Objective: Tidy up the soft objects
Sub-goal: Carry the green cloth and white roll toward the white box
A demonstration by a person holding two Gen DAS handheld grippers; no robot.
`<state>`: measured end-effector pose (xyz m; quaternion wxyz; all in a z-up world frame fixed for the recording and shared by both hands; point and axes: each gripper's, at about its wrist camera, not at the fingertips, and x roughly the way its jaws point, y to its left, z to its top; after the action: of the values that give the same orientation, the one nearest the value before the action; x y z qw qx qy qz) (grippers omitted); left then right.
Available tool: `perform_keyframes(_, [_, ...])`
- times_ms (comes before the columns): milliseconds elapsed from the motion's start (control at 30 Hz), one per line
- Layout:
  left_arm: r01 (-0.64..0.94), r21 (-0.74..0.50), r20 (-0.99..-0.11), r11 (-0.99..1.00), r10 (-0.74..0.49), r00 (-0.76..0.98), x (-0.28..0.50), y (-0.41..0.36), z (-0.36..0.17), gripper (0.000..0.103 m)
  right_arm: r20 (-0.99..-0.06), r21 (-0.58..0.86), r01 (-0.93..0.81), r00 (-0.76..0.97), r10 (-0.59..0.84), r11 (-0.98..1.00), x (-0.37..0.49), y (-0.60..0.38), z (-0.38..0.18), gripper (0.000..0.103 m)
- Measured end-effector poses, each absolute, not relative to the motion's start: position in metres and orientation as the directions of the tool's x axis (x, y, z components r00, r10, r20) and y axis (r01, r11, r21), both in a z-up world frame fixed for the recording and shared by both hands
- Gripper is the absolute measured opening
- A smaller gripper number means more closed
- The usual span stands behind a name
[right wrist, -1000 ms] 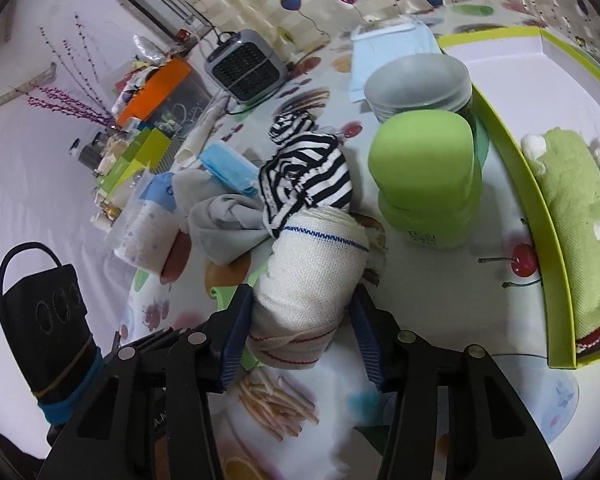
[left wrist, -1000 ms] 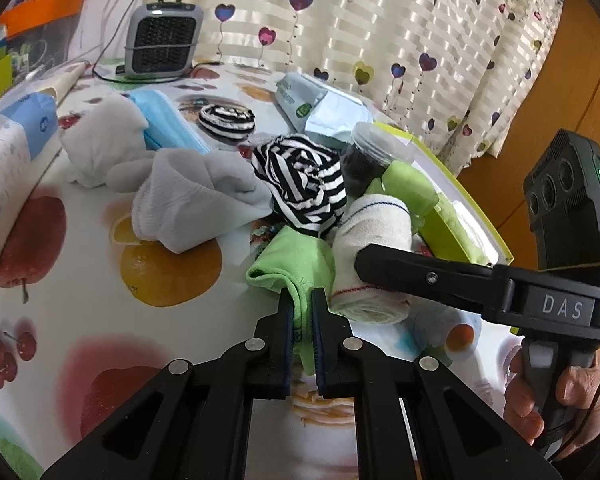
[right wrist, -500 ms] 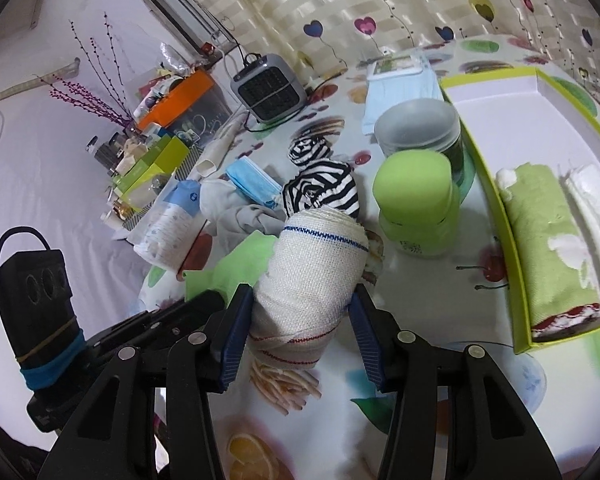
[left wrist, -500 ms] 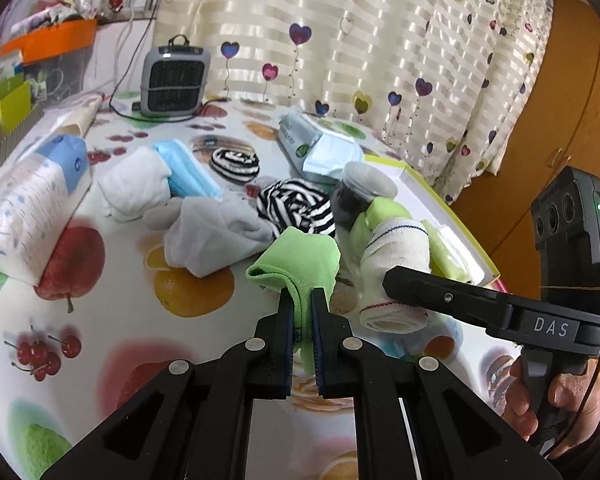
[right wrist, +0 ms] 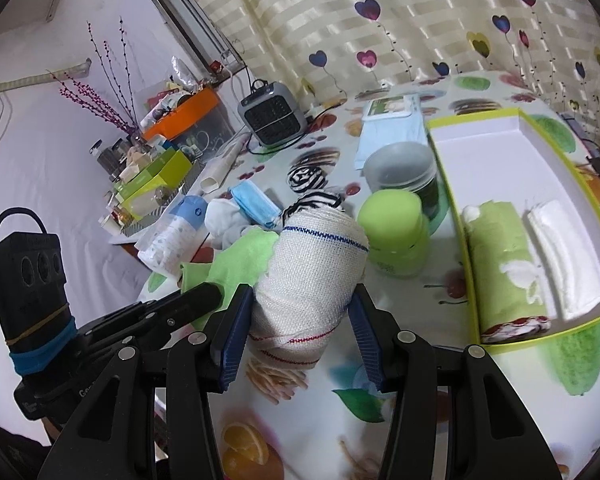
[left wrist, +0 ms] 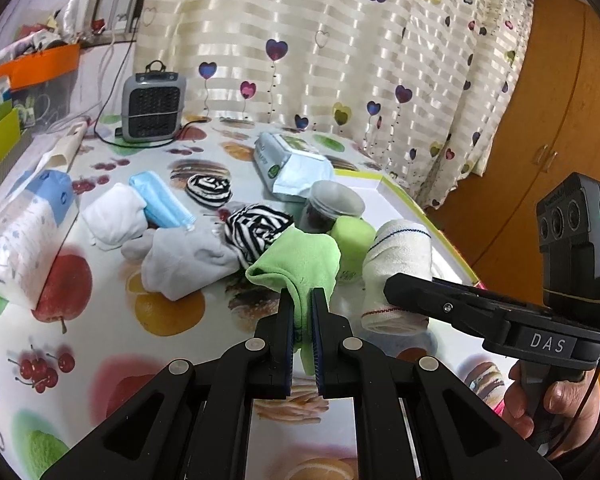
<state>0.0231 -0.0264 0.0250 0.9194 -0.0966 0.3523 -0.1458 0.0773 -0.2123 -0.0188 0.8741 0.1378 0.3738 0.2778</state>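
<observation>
Soft things fill both your claws. Your left claw (left wrist: 301, 300) is clenched on a green cloth (left wrist: 300, 258), pinched at a fold, most of it bunched above the tips. Your right claw (right wrist: 300, 300) grips a rolled white cloth (right wrist: 314, 264) across its middle, held just beside the green one over the fruit-print worktop (left wrist: 100, 340). At right in the right wrist view, the yellow-rimmed tray (right wrist: 496, 128) holds a green roll (right wrist: 500, 256) and a white folded cloth (right wrist: 560, 252) side by side.

The green-lidded jar (right wrist: 396, 232) and grey-lidded jar (right wrist: 402, 170) stand beside the tray (right wrist: 496, 152), whose far half lies bare.
</observation>
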Motion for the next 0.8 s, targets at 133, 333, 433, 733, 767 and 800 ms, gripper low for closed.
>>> perform_keyframes(133, [0.214, -0.276, -0.613, 0.937, -0.344, 0.712, 0.025, -0.032, 0.029, 0.008, -0.577, 0.433, -0.375, 0.583, 0.572, 0.820, 0.077, -0.218, -0.016, 0.050])
perform_keyframes(333, [0.248, -0.270, -0.604, 0.930, -0.364, 0.709, 0.030, -0.043, 0.036, 0.008, -0.575, 0.414, -0.360, 0.608, 0.547, 0.836, 0.078, -0.228, -0.011, 0.050])
perform_keyframes(433, [0.263, -0.268, -0.600, 0.927, -0.374, 0.707, 0.032, -0.048, 0.038, 0.008, -0.575, 0.407, -0.351, 0.618, 0.535, 0.843, 0.079, -0.233, -0.010, 0.050])
perform_keyframes(733, [0.301, -0.259, -0.596, 0.918, -0.397, 0.698, 0.039, -0.067, 0.043, 0.008, -0.570, 0.400, -0.324, 0.645, 0.509, 0.858, 0.082, -0.252, -0.008, 0.050])
perform_keyframes(767, [0.304, -0.259, -0.596, 0.917, -0.399, 0.697, 0.040, -0.068, 0.043, 0.008, -0.570, 0.399, -0.318, 0.649, 0.505, 0.860, 0.083, -0.255, -0.008, 0.050])
perform_keyframes(800, [0.307, -0.258, -0.595, 0.916, -0.401, 0.696, 0.041, -0.070, 0.043, 0.008, -0.569, 0.400, -0.308, 0.655, 0.497, 0.864, 0.083, -0.260, -0.008, 0.050])
